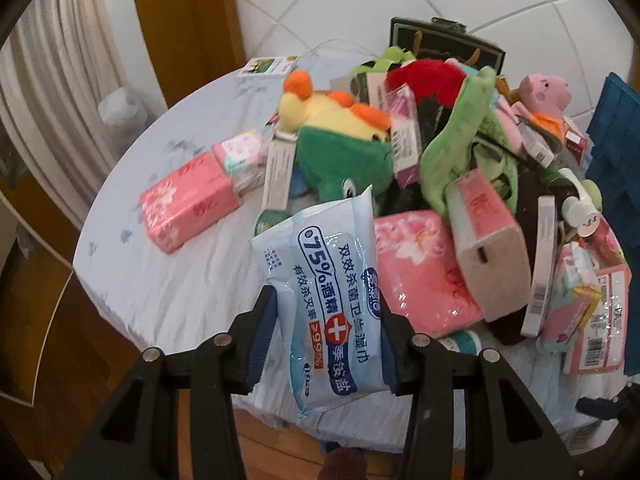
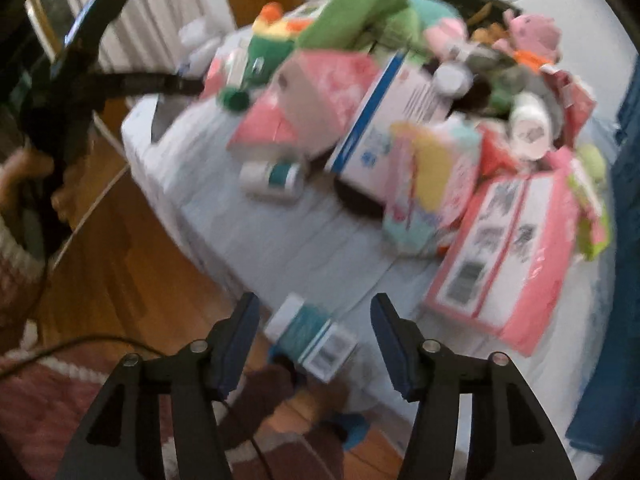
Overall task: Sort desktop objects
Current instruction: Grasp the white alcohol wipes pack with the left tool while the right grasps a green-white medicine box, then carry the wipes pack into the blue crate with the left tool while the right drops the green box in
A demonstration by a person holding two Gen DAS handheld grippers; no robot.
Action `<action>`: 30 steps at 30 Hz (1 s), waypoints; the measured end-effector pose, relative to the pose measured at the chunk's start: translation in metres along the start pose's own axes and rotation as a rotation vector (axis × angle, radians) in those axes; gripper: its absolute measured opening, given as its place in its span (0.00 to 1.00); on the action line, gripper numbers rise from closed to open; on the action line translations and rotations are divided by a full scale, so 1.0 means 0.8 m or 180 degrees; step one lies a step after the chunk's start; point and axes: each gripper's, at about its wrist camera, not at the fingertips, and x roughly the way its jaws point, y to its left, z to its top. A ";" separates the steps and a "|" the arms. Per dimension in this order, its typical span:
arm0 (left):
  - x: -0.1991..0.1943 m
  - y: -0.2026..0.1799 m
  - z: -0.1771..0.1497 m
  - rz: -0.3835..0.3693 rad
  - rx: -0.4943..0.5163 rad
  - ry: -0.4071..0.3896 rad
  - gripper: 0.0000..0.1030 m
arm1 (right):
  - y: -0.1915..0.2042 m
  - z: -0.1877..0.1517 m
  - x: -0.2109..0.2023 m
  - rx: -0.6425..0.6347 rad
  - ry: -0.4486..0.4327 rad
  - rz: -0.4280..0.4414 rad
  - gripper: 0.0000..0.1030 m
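My left gripper [image 1: 326,316] is shut on a light blue pack of alcohol wet wipes [image 1: 328,284] and holds it above the near edge of the round table [image 1: 160,280]. A pile of pink tissue packs [image 1: 416,268], boxes and plush toys [image 1: 340,136] covers the table's middle and right. A separate pink tissue pack [image 1: 188,204] lies at the left. In the blurred right wrist view my right gripper [image 2: 314,320] is open, with a small teal-and-white bottle [image 2: 310,336] lying between its fingers at the table edge. I cannot tell whether they touch it.
A blue crate [image 1: 616,152] stands at the table's right side. A dark gift bag [image 1: 448,44] stands at the back by the tiled wall. A pink pig toy [image 1: 546,96] sits on the pile. The left gripper's body [image 2: 80,72] shows at the right wrist view's left. Wooden floor lies below.
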 end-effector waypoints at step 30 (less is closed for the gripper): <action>-0.186 -0.215 0.080 -0.0891 0.0991 -0.1106 0.43 | -0.073 0.052 -0.264 0.0391 -0.1696 -0.1086 0.36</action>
